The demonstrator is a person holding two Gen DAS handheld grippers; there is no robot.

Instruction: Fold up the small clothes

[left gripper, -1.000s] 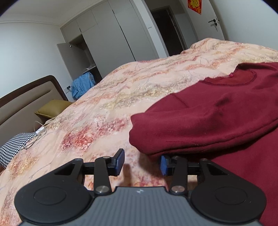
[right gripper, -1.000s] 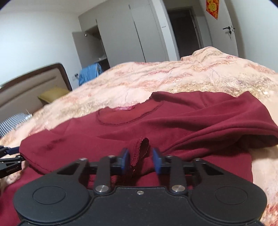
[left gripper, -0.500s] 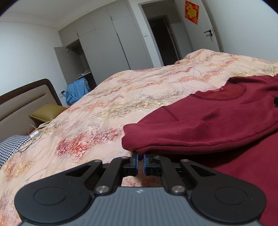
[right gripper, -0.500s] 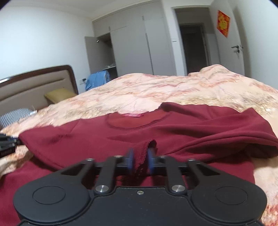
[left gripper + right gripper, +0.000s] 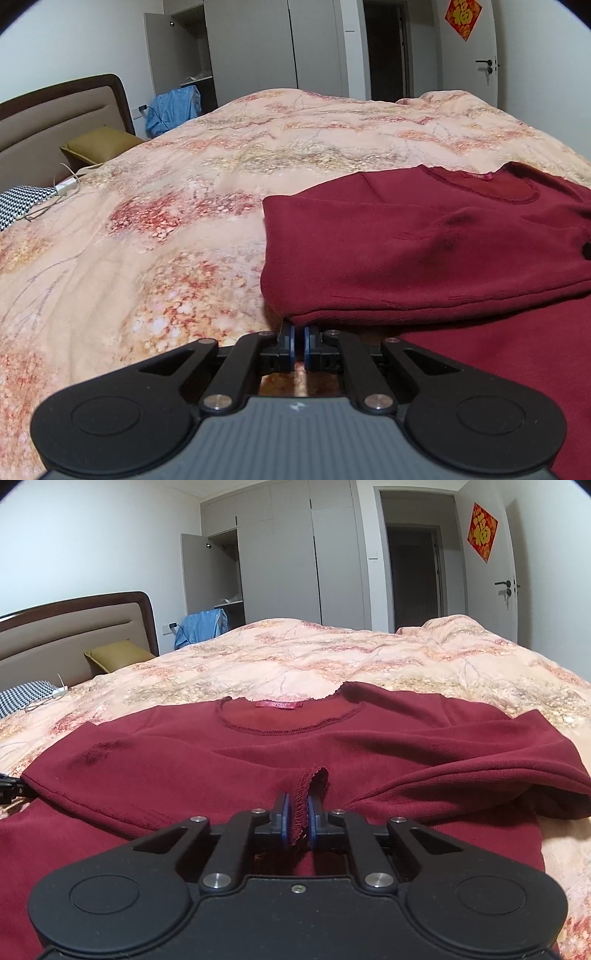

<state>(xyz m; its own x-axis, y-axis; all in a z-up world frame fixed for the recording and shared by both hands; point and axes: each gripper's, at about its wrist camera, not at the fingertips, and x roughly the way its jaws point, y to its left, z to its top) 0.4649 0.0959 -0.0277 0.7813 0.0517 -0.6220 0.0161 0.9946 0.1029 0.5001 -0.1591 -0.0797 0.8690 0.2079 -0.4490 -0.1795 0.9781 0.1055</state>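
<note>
A dark red long-sleeved top (image 5: 280,753) lies on the floral bedspread (image 5: 332,657), neckline and pink label facing away from me. Both sleeves are folded in across the chest. My right gripper (image 5: 298,821) is shut on the frilled cuff (image 5: 314,779) of a sleeve at the middle of the top. My left gripper (image 5: 298,343) is shut at the folded left edge of the top (image 5: 424,258); the fabric edge hangs over its fingertips, and I cannot see whether cloth is between them. The left gripper also shows at the left edge of the right wrist view (image 5: 11,790).
A brown headboard (image 5: 55,110), an olive pillow (image 5: 99,146) and a black-and-white checked cloth (image 5: 18,203) with a white cable lie at the left. An open wardrobe with a blue garment (image 5: 173,107) and a doorway stand beyond the bed.
Both grippers closed from open. The right one closed on the sleeve cuff. Both views rose and tilted, and the top now appears flatter and further from me.
</note>
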